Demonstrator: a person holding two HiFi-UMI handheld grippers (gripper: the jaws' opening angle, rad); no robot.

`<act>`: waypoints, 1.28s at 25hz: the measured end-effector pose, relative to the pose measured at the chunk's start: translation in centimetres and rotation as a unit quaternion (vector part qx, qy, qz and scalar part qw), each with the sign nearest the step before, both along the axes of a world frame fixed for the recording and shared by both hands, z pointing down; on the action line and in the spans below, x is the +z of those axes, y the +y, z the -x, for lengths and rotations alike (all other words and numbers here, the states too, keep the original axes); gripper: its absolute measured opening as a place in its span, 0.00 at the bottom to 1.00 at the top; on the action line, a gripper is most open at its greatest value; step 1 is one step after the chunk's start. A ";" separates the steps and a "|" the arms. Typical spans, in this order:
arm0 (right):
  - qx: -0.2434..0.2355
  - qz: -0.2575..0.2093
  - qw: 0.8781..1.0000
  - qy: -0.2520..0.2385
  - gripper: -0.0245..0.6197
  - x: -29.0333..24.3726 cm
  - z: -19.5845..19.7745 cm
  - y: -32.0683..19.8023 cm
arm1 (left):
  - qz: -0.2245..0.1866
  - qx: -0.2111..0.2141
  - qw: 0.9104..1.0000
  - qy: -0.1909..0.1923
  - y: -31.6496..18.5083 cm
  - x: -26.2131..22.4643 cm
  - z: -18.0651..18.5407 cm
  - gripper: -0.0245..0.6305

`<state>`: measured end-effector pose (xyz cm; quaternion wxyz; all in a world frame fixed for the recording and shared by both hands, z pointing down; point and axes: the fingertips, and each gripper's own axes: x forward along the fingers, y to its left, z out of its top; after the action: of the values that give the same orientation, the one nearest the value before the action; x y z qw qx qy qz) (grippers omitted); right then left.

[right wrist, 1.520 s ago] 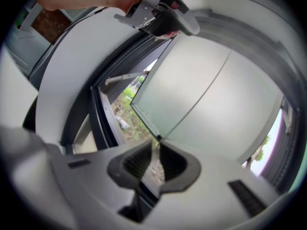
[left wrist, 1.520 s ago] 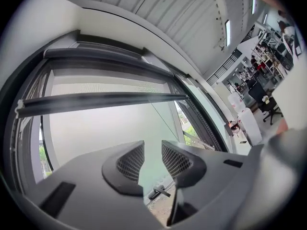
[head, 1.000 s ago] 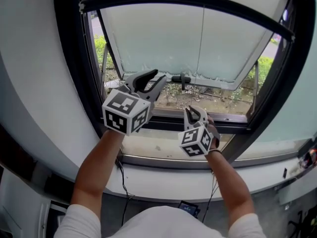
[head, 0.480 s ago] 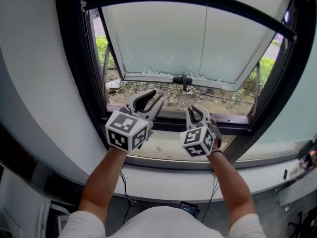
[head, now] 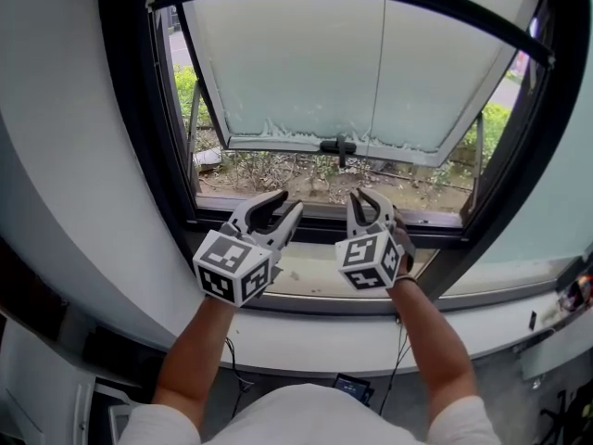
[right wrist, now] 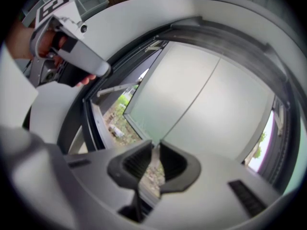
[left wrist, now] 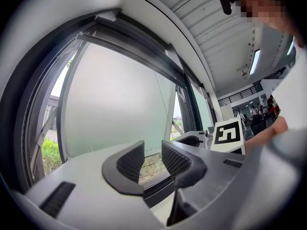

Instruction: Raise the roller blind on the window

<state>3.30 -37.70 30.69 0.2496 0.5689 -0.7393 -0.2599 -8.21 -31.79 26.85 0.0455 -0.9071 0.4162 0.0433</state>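
A pale frosted panel (head: 306,63) fills the black-framed window down to a ragged lower edge with a black handle (head: 339,146). A thin blind cord (head: 378,72) hangs in front of it and runs down to my right gripper (head: 369,196). In the right gripper view the cord (right wrist: 192,99) enters the narrow slit between the jaws of that gripper (right wrist: 155,147), which is shut on it. My left gripper (head: 287,200) is level beside it to the left, above the sill. Its jaws (left wrist: 152,147) stand open with only the ground outside showing between them.
The thick black window frame (head: 139,156) curves round the opening. A light sill (head: 306,276) lies just under both grippers. Plants and bare ground show below the panel. A cable (head: 227,341) and a small dark device (head: 352,387) lie under the sill.
My left gripper has come down from in front of the panel's lower edge to sill level, still open. The right gripper has stayed in place.
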 end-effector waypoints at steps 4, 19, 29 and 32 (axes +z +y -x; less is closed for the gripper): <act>-0.004 -0.010 1.000 -0.005 0.14 -1.2 0.5 0.1 | 0.014 0.013 1.000 -0.007 1.0 1.9 -0.6 0.23; -0.008 -0.045 0.999 -0.023 0.14 -5.2 0.2 1.7 | 0.022 0.034 0.999 0.009 3.7 3.0 -1.2 0.23; -0.014 -0.061 0.997 -0.034 0.14 -6.8 0.0 2.6 | 0.028 0.047 0.998 0.014 4.7 3.4 -1.9 0.23; -0.017 -0.066 0.997 -0.041 0.14 -7.2 -0.2 2.7 | 0.030 0.046 0.998 0.013 4.8 3.6 -1.9 0.23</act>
<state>3.47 -34.97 23.48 0.1766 0.5818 -0.7397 -0.2882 -6.32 -26.98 30.49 0.0110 -0.9258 0.3752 0.0443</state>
